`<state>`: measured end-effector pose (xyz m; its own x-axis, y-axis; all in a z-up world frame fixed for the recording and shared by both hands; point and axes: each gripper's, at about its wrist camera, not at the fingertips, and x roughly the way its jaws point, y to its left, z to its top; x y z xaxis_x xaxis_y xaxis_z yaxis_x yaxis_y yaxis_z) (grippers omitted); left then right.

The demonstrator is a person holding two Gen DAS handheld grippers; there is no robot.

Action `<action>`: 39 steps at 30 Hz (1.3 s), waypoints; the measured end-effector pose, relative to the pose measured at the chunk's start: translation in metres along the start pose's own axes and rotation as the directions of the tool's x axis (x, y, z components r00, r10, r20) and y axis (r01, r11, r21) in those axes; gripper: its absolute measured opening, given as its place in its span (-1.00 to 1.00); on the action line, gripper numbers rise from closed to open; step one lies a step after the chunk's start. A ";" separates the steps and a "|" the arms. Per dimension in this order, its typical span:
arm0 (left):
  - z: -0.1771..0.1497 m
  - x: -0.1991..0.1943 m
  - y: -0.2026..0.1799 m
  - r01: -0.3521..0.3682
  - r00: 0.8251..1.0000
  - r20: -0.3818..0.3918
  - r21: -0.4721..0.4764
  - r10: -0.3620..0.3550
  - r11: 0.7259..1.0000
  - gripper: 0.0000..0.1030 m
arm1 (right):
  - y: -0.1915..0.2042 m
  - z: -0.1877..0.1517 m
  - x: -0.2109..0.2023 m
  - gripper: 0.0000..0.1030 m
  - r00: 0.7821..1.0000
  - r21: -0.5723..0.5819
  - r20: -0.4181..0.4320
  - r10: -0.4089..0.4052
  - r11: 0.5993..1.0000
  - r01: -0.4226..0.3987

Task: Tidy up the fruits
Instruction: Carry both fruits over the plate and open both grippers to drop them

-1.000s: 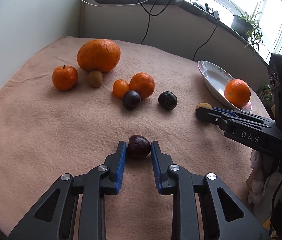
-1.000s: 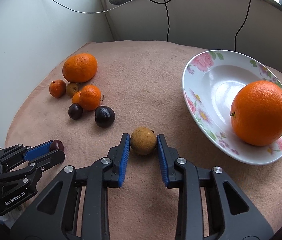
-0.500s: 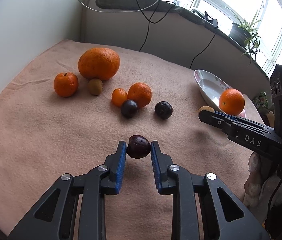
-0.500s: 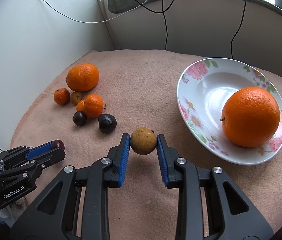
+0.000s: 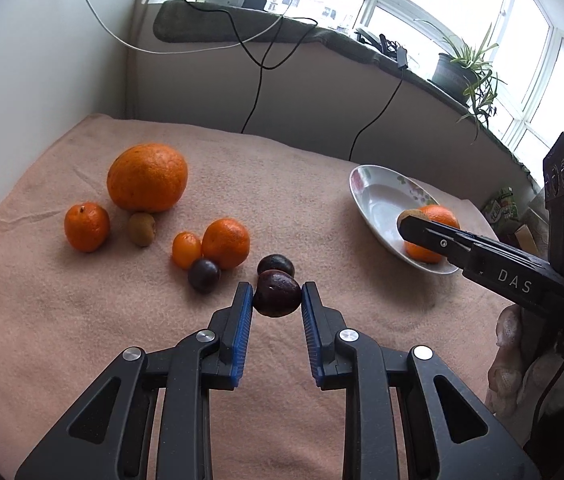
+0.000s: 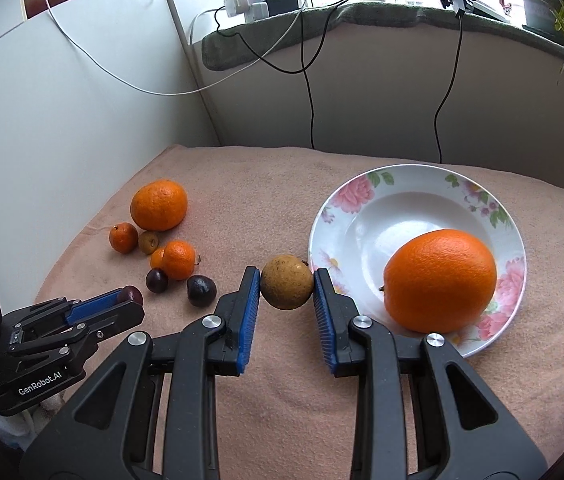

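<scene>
My left gripper [image 5: 277, 300] is shut on a dark purple plum [image 5: 277, 294] and holds it above the pink cloth. My right gripper [image 6: 286, 288] is shut on a yellow-brown round fruit [image 6: 286, 287], held above the cloth beside the left rim of the flowered plate [image 6: 353, 200]. A big orange [image 6: 439, 280] lies in the plate. On the cloth lie a large orange [image 5: 146, 178], a mandarin [image 5: 86, 227], a brown fruit [image 5: 142, 229], two small oranges [image 5: 226, 243] and two dark plums [image 5: 204, 275]. The left gripper also shows in the right wrist view [image 6: 128, 296].
The pink cloth [image 5: 62, 320] covers the table; its far edge meets a wall and a sill with cables [image 5: 258, 80] hanging down. A potted plant [image 5: 461, 72] stands on the sill. The right gripper body [image 5: 501, 272] reaches in from the right.
Both grippers have lifted their fruits off the cloth and risen. The right gripper has carried the yellow-brown fruit closer to the plate.
</scene>
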<state>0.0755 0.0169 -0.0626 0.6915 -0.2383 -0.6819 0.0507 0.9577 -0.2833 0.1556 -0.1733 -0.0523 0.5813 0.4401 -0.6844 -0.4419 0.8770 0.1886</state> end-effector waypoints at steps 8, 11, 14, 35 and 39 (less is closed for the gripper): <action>0.015 0.013 -0.017 0.029 1.000 0.003 0.020 -0.029 0.999 -0.55 | -0.020 0.016 -0.010 -0.45 0.999 0.016 0.039 -0.018 1.000 0.017; 0.021 0.017 -0.025 0.043 0.999 0.007 0.028 -0.043 0.999 -0.55 | -0.029 0.022 -0.013 -0.45 0.998 0.019 0.050 -0.030 0.999 0.029; 0.028 0.022 -0.032 0.054 0.998 0.011 0.043 -0.054 0.998 -0.55 | -0.039 0.028 -0.014 -0.45 0.997 0.025 0.057 -0.043 0.999 0.041; 0.061 0.082 -0.081 0.097 0.995 -0.047 0.130 -0.091 0.987 -0.55 | -0.096 0.058 0.014 -0.45 0.995 0.070 0.022 -0.094 0.993 0.092; 0.060 0.089 -0.085 0.098 0.994 -0.063 0.136 -0.090 0.986 -0.55 | -0.104 0.058 0.020 -0.45 0.995 0.084 0.008 -0.096 0.992 0.095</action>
<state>0.1762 -0.0757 -0.0585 0.6373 -0.3333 -0.6948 0.2155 0.9427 -0.2546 0.2523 -0.2444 -0.0446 0.6266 0.3558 -0.6934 -0.3258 0.9278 0.1817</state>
